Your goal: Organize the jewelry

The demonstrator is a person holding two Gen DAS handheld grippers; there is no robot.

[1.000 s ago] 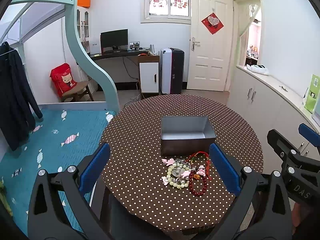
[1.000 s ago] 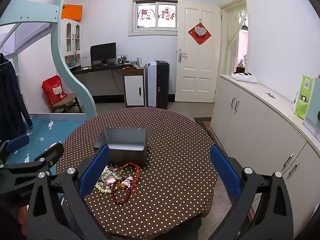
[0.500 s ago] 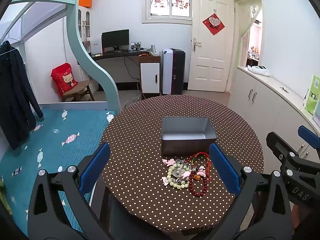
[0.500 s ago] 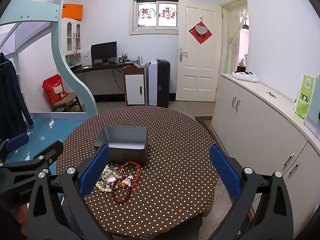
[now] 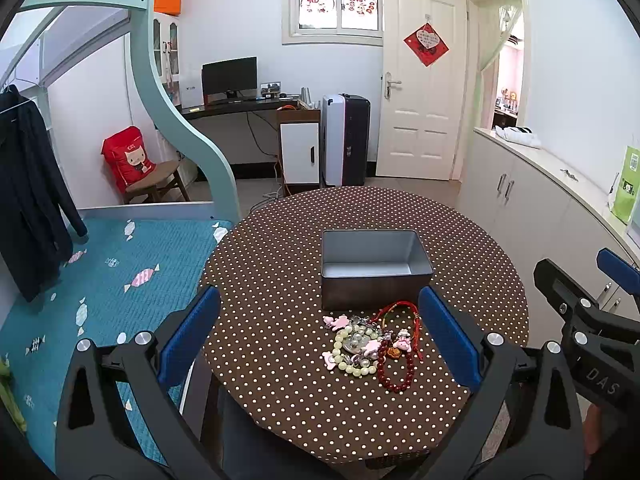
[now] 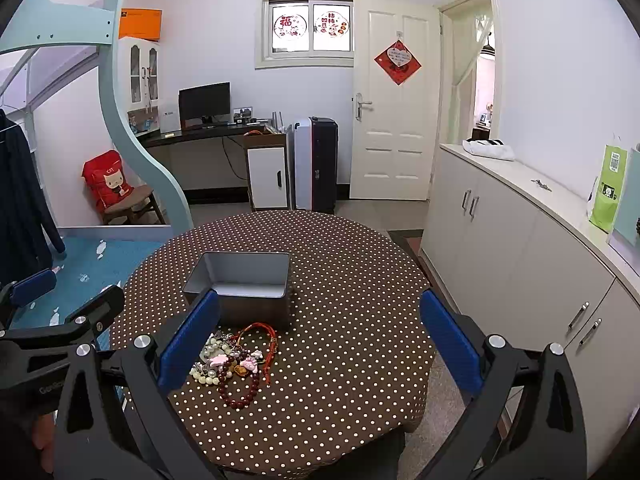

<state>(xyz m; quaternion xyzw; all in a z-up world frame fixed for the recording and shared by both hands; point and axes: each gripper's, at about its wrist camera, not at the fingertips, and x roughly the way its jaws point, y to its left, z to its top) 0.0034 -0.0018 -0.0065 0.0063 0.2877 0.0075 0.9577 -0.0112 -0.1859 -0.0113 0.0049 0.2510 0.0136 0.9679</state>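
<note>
A heap of jewelry (image 5: 370,344) lies on a round table with a brown polka-dot cloth (image 5: 280,272): pale green beads, dark red beads (image 5: 394,372), a red cord bracelet (image 5: 400,310), pink charms. An empty grey metal box (image 5: 374,268) stands just behind the heap. My left gripper (image 5: 320,344) is open and empty, above the near table edge. My right gripper (image 6: 320,350) is open and empty, to the right of the heap (image 6: 234,364) and box (image 6: 244,280). Each gripper shows at the edge of the other's view.
White cabinets (image 6: 520,264) with a counter run along the right. A bed with a teal cover (image 5: 100,280) and a curved teal frame lies left. A desk, monitor, suitcase and closed door stand at the back.
Both grippers have dropped or tilted very slightly; the scene sits marginally higher in the views. The jewelry and box have not moved.
</note>
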